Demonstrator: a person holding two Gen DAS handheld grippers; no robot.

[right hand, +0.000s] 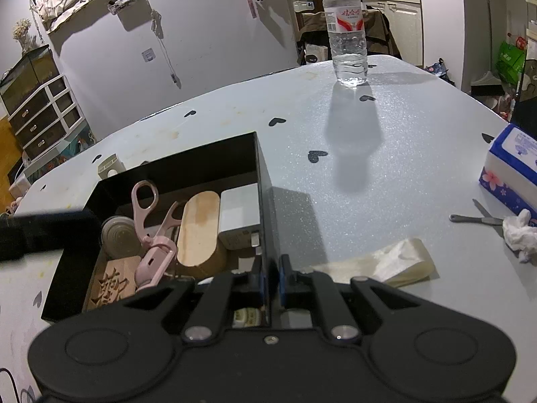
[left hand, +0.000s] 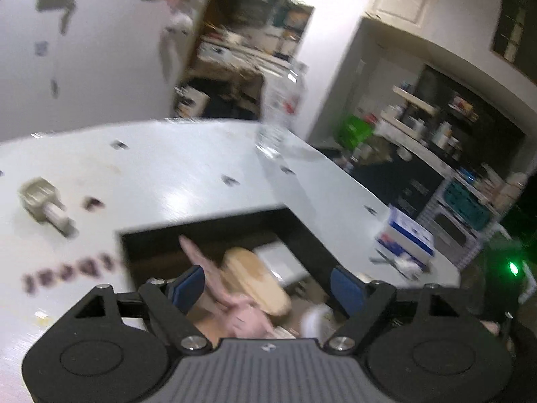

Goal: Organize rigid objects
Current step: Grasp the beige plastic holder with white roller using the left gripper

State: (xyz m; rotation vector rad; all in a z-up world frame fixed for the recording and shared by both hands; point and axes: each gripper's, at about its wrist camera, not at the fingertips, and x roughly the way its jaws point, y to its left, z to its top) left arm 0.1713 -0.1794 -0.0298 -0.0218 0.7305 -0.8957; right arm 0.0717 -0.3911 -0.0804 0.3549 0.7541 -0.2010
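A black open box (right hand: 188,154) sits on the pale table (right hand: 386,174). Inside lie a pink eyelash curler (right hand: 157,245), an oval wooden piece (right hand: 198,228), a white block (right hand: 240,208), a round tin (right hand: 117,235) and a carved wooden tile (right hand: 112,282). My right gripper (right hand: 270,282) is shut on the box's right wall. In the blurred left wrist view, my left gripper (left hand: 266,288) hangs open above the box (left hand: 208,225), over the pink curler (left hand: 235,305) and wooden piece (left hand: 255,278), its pads touching nothing.
A water bottle (right hand: 347,30) stands at the far side of the table. To the right lie a tissue pack (right hand: 513,164), a metal file (right hand: 476,218), a crumpled tissue (right hand: 522,231) and a folded plastic bag (right hand: 386,262). A beige item (left hand: 40,201) lies left of the box.
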